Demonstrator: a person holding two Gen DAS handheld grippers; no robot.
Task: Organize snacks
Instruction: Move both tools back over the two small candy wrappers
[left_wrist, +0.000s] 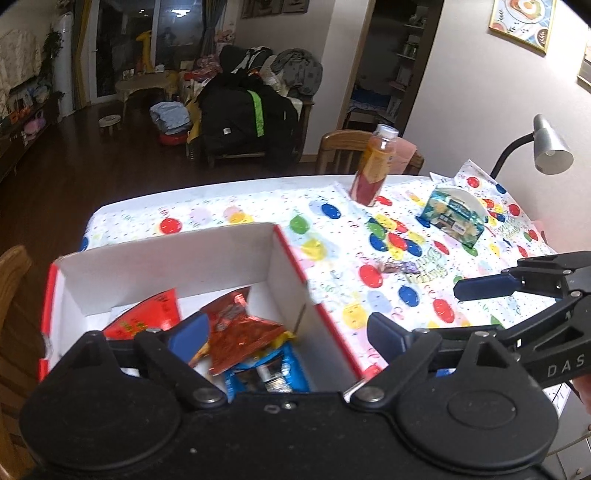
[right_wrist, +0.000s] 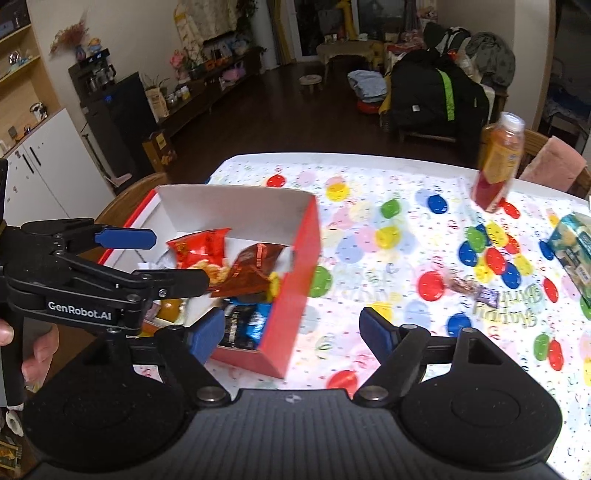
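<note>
L gripper (right_wrist: 147, 258) reads "GenRobot.AI", R (left_wrist: 476, 306) "DAS"

Home living/dining rm: sofa w/ clothes (left_wrist: 258, 92), dining table (left_wrist: 258, 206), toys.

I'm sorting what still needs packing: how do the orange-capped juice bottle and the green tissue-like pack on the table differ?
The bottle stands tall and narrow with a white cap; the green pack sits low and wide. The bottle is clear plastic showing orange-red contents; the pack is printed wrapping. Both sit outside the red box, on the balloon-print tablecloth.
</note>
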